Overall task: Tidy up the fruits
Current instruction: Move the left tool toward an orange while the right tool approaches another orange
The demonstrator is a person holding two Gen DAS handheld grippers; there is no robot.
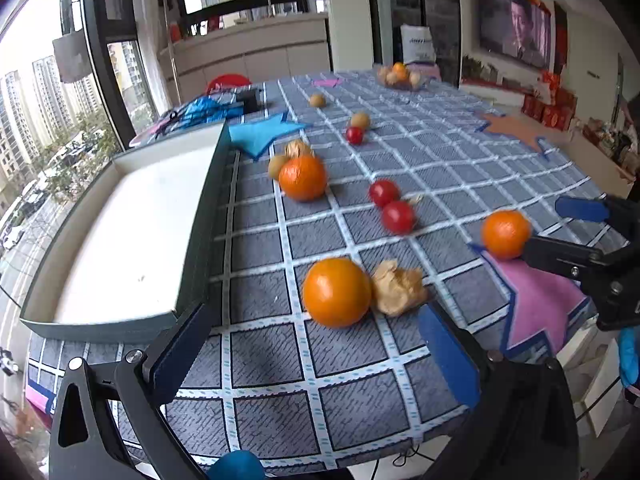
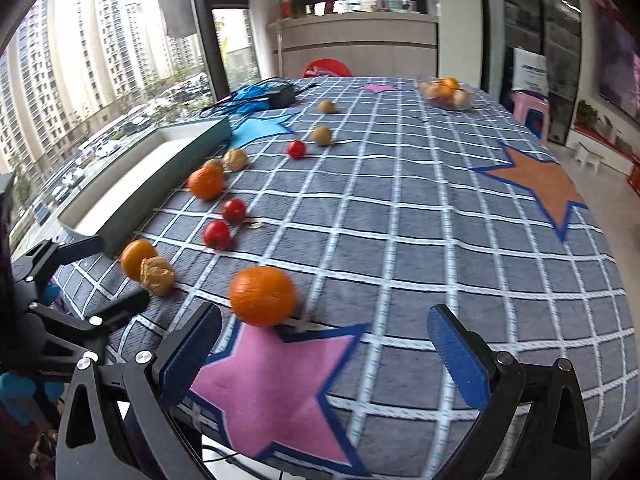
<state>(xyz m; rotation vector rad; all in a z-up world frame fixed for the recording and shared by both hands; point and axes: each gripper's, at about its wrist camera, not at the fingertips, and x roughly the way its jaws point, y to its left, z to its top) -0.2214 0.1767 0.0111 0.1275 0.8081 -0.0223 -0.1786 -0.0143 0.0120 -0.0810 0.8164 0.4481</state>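
Note:
Loose fruit lies on a grey checked tablecloth. In the left wrist view my left gripper (image 1: 316, 354) is open and empty, just short of an orange (image 1: 336, 292) with a papery husk fruit (image 1: 398, 288) beside it. An empty white tray (image 1: 132, 236) lies to its left. In the right wrist view my right gripper (image 2: 324, 350) is open and empty, with an orange (image 2: 262, 296) just ahead at the tip of a pink star mat (image 2: 276, 384). Further back lie another orange (image 2: 206, 183), two red tomatoes (image 2: 218, 234) and small brown fruits (image 2: 321, 135).
A clear bowl of fruit (image 2: 447, 92) stands at the far end. An orange star mat (image 2: 540, 184) lies right, a blue star mat (image 1: 260, 132) by the tray's far end. A black adapter and blue bag (image 2: 264, 96) lie far left. The table's near edge is under both grippers.

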